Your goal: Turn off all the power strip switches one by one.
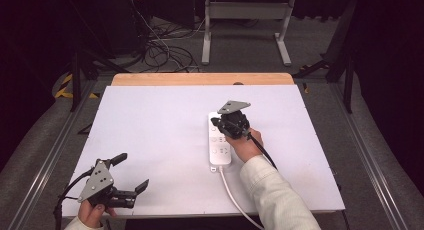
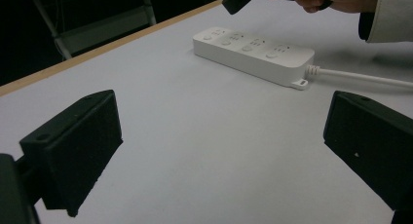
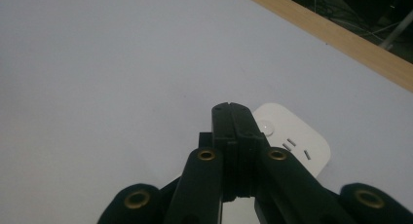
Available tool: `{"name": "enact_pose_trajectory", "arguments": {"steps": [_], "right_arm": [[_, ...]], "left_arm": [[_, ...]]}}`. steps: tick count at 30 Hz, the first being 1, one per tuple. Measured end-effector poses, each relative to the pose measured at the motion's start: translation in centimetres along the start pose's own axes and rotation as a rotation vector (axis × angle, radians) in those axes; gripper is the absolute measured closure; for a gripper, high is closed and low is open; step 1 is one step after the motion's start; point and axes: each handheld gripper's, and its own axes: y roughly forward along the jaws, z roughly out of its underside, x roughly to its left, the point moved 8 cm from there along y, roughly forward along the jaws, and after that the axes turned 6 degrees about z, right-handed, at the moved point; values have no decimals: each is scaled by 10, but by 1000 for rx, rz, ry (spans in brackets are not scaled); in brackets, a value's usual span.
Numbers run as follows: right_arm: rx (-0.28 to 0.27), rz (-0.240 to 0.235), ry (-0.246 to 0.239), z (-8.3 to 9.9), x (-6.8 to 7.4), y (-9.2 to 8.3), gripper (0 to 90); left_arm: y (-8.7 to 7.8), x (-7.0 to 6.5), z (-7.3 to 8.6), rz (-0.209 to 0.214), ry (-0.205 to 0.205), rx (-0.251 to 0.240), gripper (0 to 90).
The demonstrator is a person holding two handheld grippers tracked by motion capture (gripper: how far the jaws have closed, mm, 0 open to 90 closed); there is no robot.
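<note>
Lying lengthwise on the white counter (image 1: 160,140), a little toward three o'clock from its middle, a white power strip (image 1: 220,140) trails its cord (image 1: 235,200) toward six o'clock. The right claw (image 1: 218,122) hangs over the strip's twelve o'clock end with its jaws pressed together on nothing; whether the tips touch the strip I cannot tell. The left claw (image 1: 131,172) sits near the seven o'clock corner, well apart from the strip, jaws spread wide.
</note>
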Motion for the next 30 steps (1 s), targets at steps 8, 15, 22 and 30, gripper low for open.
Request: {"name": "enact_pose_trajectory", "arguments": {"steps": [8,15,22,30], "right_arm": [[75,16,8,16,-2,20,900],[90,23,17,23,-2,28,900],[84,23,31,25,-1,32,900],[87,25,15,27,0,34,900]], "left_arm": [[0,0,0,4,-2,0,10],[0,-1,0,5,-5,0,10],[0,-1,0,8,-4,2,10],[0,-1,0,7,-3,-1,10]]}}
